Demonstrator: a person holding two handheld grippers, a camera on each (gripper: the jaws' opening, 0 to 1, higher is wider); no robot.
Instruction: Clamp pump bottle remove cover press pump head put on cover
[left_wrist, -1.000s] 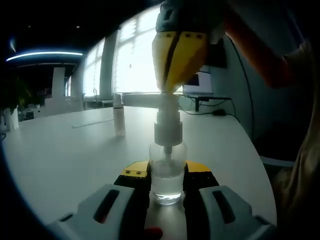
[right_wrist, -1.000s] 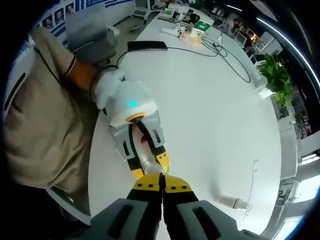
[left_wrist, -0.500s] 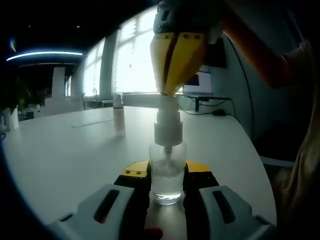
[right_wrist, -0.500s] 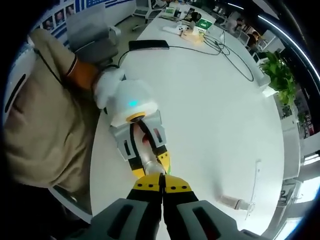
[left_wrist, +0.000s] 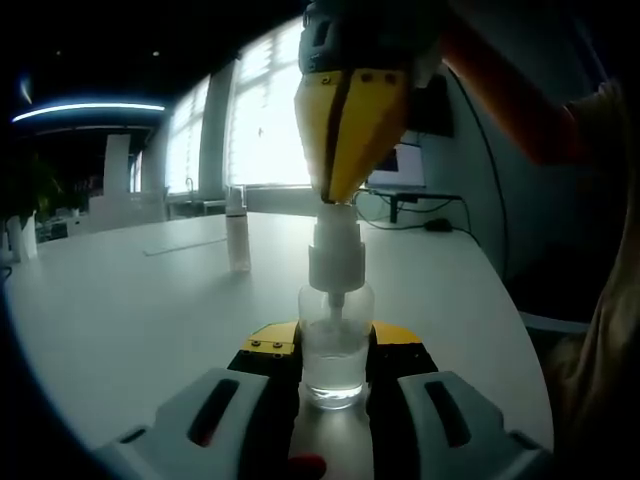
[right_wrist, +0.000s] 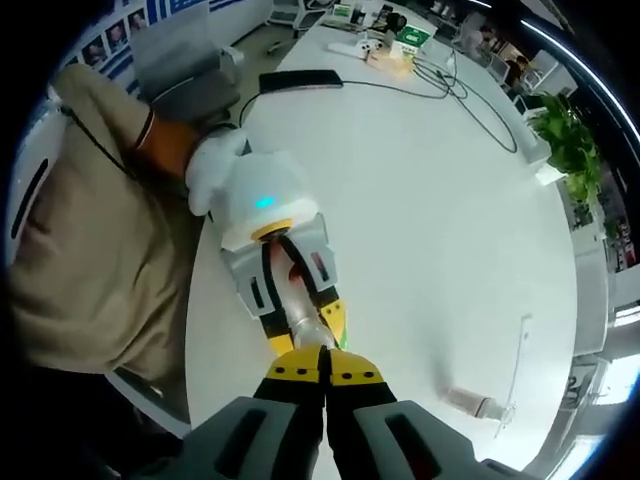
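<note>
Left gripper view: the bottle (left_wrist: 335, 355) stands upright on the table (left_wrist: 130, 320), squeezed between the jaws of the left claw (left_wrist: 335, 375). Its pump head (left_wrist: 335, 250) sits straight above. The right claw (left_wrist: 345, 195) comes down from the top with its jaws pressed together, and its tip touches the pump head. I think the next push goes straight down the bottle's long line. A small cover (left_wrist: 237, 230) stands far behind the bottle, to the left. A sleeve (left_wrist: 510, 100) reaches in from the upper right.
</note>
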